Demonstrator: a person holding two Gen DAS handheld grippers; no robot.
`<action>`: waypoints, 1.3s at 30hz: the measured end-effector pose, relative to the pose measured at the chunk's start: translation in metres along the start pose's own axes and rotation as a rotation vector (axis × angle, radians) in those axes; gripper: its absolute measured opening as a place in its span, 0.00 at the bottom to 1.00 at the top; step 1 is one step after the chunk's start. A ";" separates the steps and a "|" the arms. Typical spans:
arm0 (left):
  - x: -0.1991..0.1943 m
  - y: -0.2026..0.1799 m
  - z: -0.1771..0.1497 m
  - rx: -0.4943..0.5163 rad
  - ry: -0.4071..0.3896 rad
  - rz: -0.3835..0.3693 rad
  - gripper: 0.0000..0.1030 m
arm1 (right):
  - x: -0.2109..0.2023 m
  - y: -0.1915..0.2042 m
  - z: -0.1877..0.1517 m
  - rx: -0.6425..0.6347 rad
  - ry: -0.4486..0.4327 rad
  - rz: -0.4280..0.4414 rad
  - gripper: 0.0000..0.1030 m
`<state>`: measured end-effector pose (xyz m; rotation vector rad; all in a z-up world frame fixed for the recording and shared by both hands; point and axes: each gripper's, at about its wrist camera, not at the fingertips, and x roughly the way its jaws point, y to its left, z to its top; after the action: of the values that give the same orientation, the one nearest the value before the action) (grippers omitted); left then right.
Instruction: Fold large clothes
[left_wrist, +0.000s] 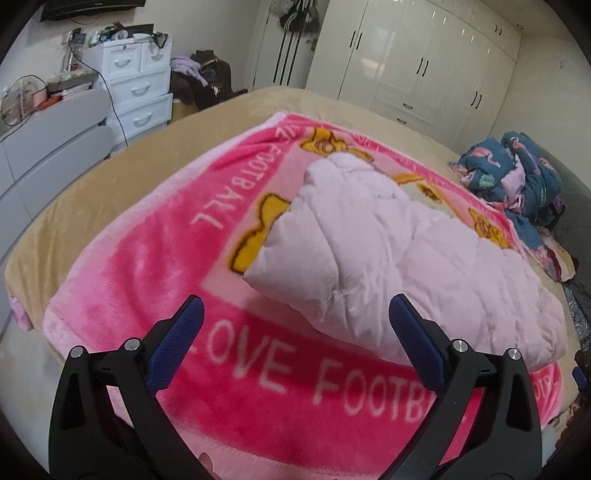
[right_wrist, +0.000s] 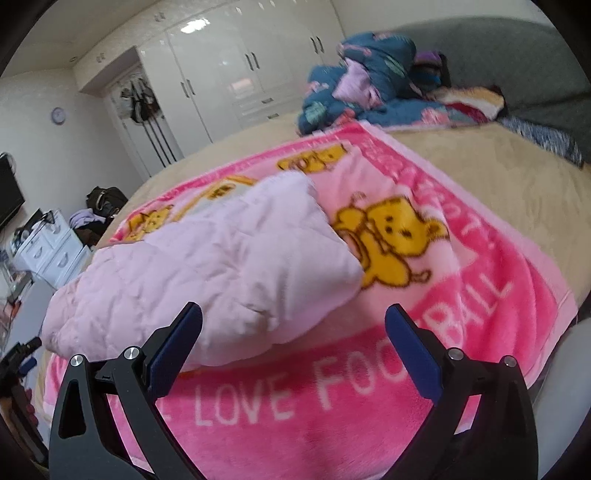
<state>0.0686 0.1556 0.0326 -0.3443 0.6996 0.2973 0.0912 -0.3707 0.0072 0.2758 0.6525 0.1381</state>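
Observation:
A pale pink quilted garment (left_wrist: 388, 251) lies folded into a thick bundle on a bright pink blanket (left_wrist: 147, 258) printed with yellow bears and white lettering. My left gripper (left_wrist: 295, 310) hovers just short of the bundle's near edge, open wide, with nothing between its blue pads. In the right wrist view the same garment (right_wrist: 207, 266) lies on the blanket (right_wrist: 461, 295) left of centre. The right gripper (right_wrist: 293, 317) stands open above the bundle's near right corner, touching nothing.
The blanket lies on a beige bed (left_wrist: 122, 173). A heap of blue patterned bedding (left_wrist: 517, 177) sits at the far right corner, seen too as bedding (right_wrist: 362, 85) by a grey headboard (right_wrist: 498, 55). White drawers (left_wrist: 136, 85) stand left; white wardrobes (left_wrist: 424, 62) line the back wall.

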 end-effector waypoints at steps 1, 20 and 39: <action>-0.005 -0.002 0.000 0.002 -0.008 -0.006 0.91 | -0.004 0.004 0.001 -0.011 -0.011 0.008 0.96; -0.055 -0.061 -0.023 0.176 -0.089 -0.102 0.91 | -0.067 0.064 -0.012 -0.195 -0.112 0.107 0.96; -0.056 -0.102 -0.087 0.281 -0.038 -0.206 0.91 | -0.066 0.081 -0.059 -0.296 -0.017 0.145 0.96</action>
<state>0.0167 0.0195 0.0288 -0.1408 0.6525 0.0082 -0.0006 -0.2949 0.0245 0.0388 0.5863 0.3671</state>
